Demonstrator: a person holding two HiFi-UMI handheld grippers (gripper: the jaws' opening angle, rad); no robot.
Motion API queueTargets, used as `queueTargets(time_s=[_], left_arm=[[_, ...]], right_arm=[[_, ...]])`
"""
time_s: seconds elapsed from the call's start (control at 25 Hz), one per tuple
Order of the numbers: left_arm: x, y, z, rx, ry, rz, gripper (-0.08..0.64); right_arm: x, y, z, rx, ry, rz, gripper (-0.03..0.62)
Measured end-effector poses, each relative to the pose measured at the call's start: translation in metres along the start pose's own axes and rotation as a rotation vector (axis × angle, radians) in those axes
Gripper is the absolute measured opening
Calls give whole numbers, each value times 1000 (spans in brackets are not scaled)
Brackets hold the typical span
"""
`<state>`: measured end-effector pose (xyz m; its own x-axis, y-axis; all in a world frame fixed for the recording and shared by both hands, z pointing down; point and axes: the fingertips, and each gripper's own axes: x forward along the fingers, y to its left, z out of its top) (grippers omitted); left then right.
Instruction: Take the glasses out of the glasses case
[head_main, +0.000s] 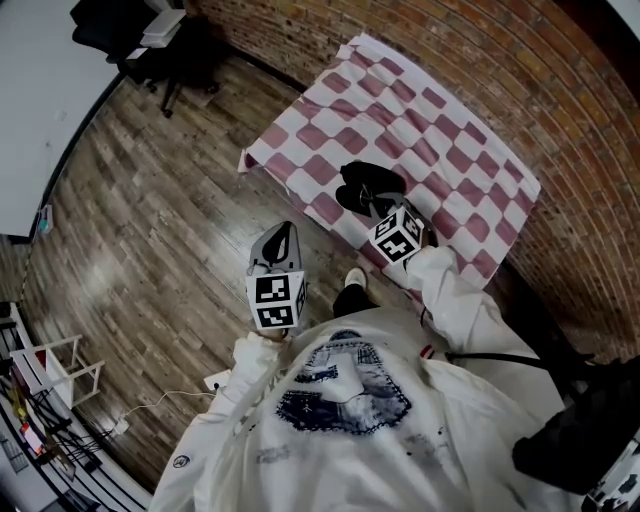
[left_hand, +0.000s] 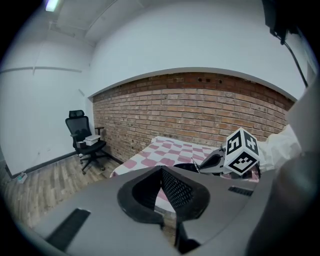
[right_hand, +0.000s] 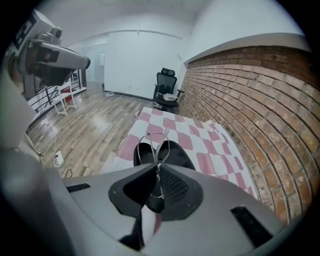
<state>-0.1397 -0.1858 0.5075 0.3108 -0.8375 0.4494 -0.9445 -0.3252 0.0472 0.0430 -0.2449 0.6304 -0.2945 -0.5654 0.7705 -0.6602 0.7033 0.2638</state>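
Note:
The black glasses case (head_main: 365, 185) lies open on the pink-and-white checkered cloth (head_main: 440, 130), near its front edge. My right gripper (head_main: 378, 207) hangs just above the case, shut on thin wire-framed glasses (right_hand: 156, 142). In the right gripper view the frames stick up past the fingertips, clear of the open case (right_hand: 177, 155) below them. My left gripper (head_main: 288, 232) is over the wooden floor, left of the table, its jaws shut with nothing between them. In the left gripper view the right gripper (left_hand: 202, 164) sits over the case (left_hand: 186, 166).
A brick wall (head_main: 520, 70) runs behind the table. A black office chair (head_main: 130, 35) stands at the far left by a white wall. A white stool (head_main: 70, 365) and cables lie on the wooden floor (head_main: 150, 200) at the left.

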Motion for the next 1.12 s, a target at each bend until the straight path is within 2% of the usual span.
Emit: queueTargets(time_s=[0.52,1.12], left_arm=[[-39,-13,0,32,-34,-69,9],[-125,-38,-24,87,-106,-115,9]], right_arm=[[-68,12,5,74,-61,-115,32],[-183,81,13,134,-223,-230,31]])
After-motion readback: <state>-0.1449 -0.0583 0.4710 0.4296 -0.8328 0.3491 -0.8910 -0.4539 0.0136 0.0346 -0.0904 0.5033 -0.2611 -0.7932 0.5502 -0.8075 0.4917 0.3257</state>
